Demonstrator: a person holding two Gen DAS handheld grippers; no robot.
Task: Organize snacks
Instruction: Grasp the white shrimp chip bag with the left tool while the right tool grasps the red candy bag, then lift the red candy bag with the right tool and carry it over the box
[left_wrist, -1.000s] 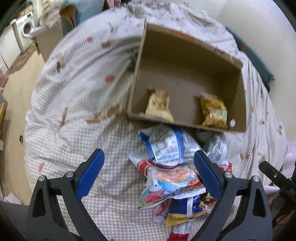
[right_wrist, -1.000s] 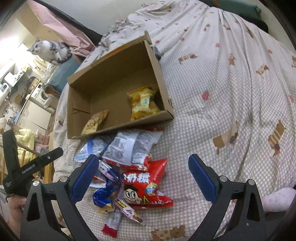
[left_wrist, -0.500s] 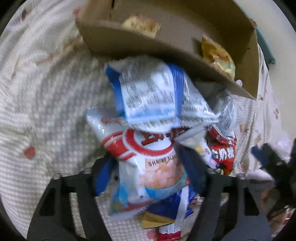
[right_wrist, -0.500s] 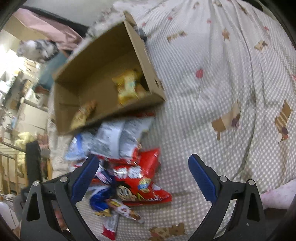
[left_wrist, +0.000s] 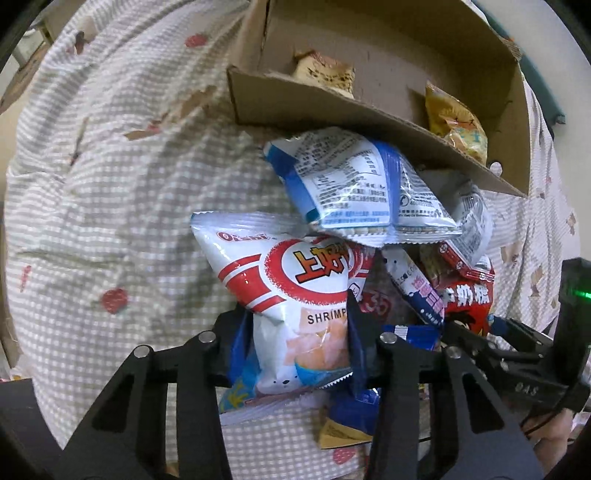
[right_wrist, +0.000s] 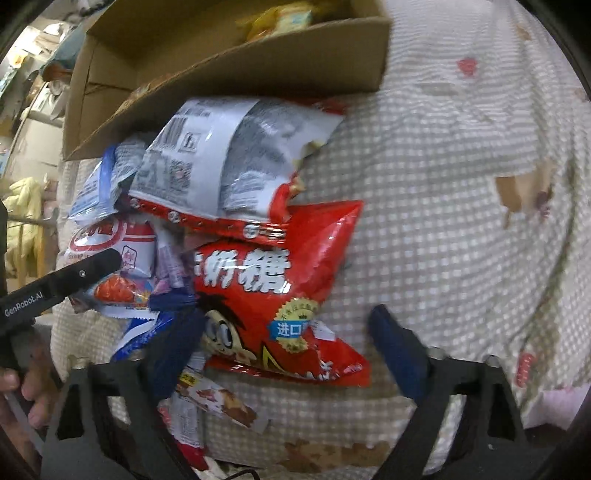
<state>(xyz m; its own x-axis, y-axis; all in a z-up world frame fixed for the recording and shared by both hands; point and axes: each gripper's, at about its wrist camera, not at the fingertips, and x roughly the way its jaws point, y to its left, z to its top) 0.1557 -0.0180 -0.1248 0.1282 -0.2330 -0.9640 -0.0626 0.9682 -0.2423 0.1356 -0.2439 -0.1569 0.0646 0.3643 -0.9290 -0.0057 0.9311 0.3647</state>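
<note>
A pile of snack bags lies on the checked bedspread in front of a cardboard box (left_wrist: 332, 107). My left gripper (left_wrist: 295, 339) is shut on the white and red shrimp chips bag (left_wrist: 295, 280), pinching its lower part. A blue and white bag (left_wrist: 354, 184) lies above it against the box. My right gripper (right_wrist: 291, 332) is open, its fingers on either side of the lower part of a red snack bag (right_wrist: 273, 280). A white and red bag (right_wrist: 229, 162) overlaps the red bag's top. The box holds a tan packet (left_wrist: 325, 72) and a yellow packet (left_wrist: 454, 122).
Small packets and bars (right_wrist: 218, 398) lie under the pile's near edge. The box's front wall (right_wrist: 236, 85) stands just behind the pile. The bedspread (right_wrist: 461, 221) spreads to the right of the red bag. The left gripper's body (right_wrist: 55, 284) shows in the right wrist view.
Both grippers moved down to the pile. My left gripper closed on the shrimp chips bag. My right gripper stayed open and came down around the red bag.
</note>
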